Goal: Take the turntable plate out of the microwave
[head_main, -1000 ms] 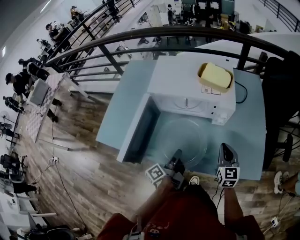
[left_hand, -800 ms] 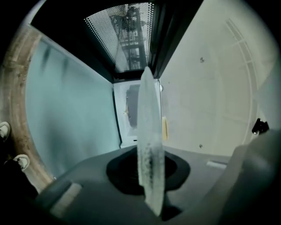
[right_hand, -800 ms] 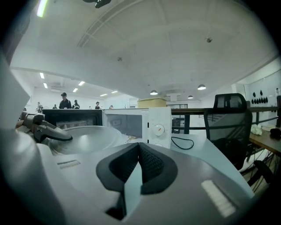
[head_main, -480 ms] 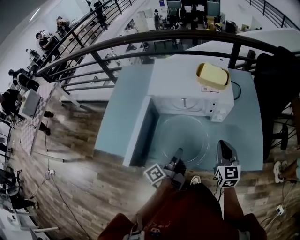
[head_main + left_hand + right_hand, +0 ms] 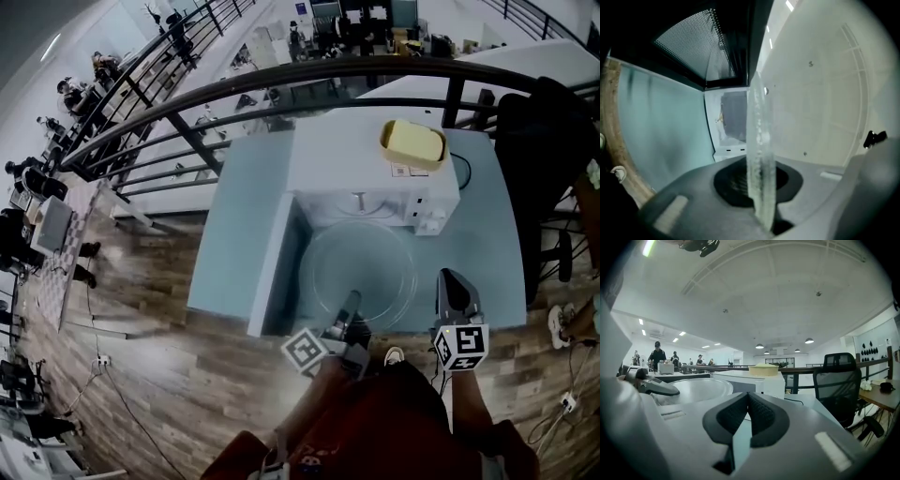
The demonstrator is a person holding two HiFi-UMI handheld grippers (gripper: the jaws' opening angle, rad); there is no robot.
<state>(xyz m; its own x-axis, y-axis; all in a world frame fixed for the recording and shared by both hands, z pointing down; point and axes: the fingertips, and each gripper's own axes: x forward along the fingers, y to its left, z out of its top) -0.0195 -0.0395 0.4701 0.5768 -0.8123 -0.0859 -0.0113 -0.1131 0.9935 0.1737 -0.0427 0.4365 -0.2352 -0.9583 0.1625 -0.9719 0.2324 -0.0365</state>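
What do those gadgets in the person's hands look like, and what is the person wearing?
Both are grey, tapering tools. The left gripper and the right gripper each carry a white cube with black square markers at the rear. Seen close, the pads are black and ridged, set in smooth grey shells. The person wears a dark red garment.

Even, cool light fills the head view. Shadows are faint, and the wide lens bows the railing (image 5: pixel 356 66) into an arc. The left gripper view is dimmer, its corners black. There the turntable plate (image 5: pixel 761 154) blurs edge-on close to the lens, and small ceiling lights (image 5: pixel 789 5) glare at the top. The right gripper view is bright under ceiling lamps (image 5: pixel 809 340), ringed by black, with the near right gripper (image 5: pixel 747 401) soft.
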